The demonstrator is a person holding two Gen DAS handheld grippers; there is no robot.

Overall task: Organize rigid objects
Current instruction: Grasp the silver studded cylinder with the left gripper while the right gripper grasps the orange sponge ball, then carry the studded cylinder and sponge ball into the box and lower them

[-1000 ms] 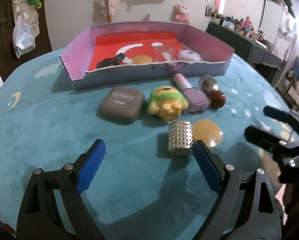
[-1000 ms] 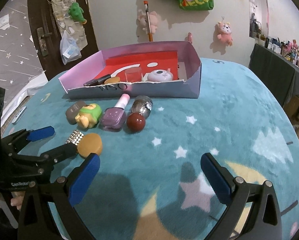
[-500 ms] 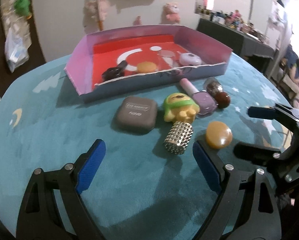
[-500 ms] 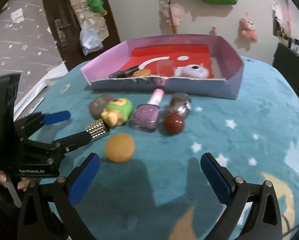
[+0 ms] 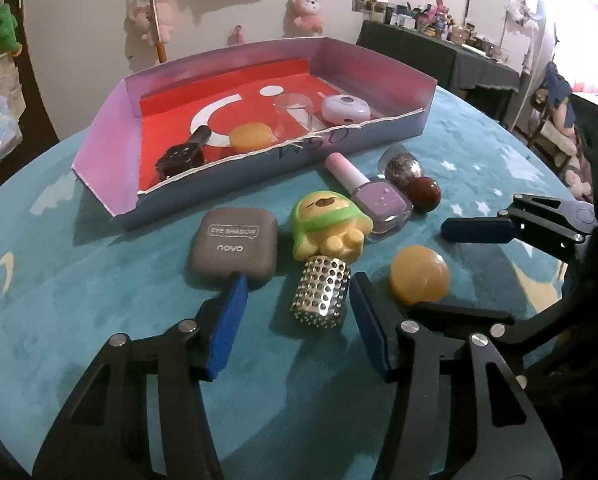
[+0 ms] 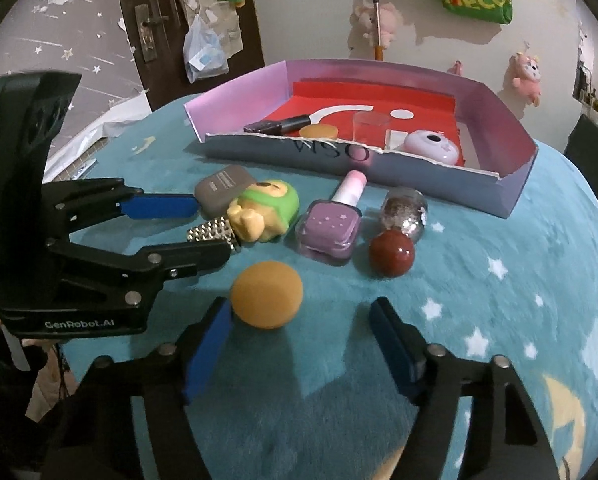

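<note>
Tilting down, both grippers closing: left gripper [image 5: 295,304] around studded cylinder [image 5: 321,295], right gripper [image 6: 299,316] beside orange ball [image 6: 266,294].

White wall [image 6: 307,12] with pink plush toys [image 5: 309,8], dark wooden door [image 6: 159,20], starry wallpaper [image 6: 71,44], cluttered dark-draped side table [image 5: 439,52], bright window glare [image 5: 579,20]

Each camera sits behind its own tool and looks steeply down and forward across the bench [image 5: 79,320] from close by. The left view faces the box [image 5: 259,160] from its left, the right view from its right. Both share the box and each other's tool.
</note>
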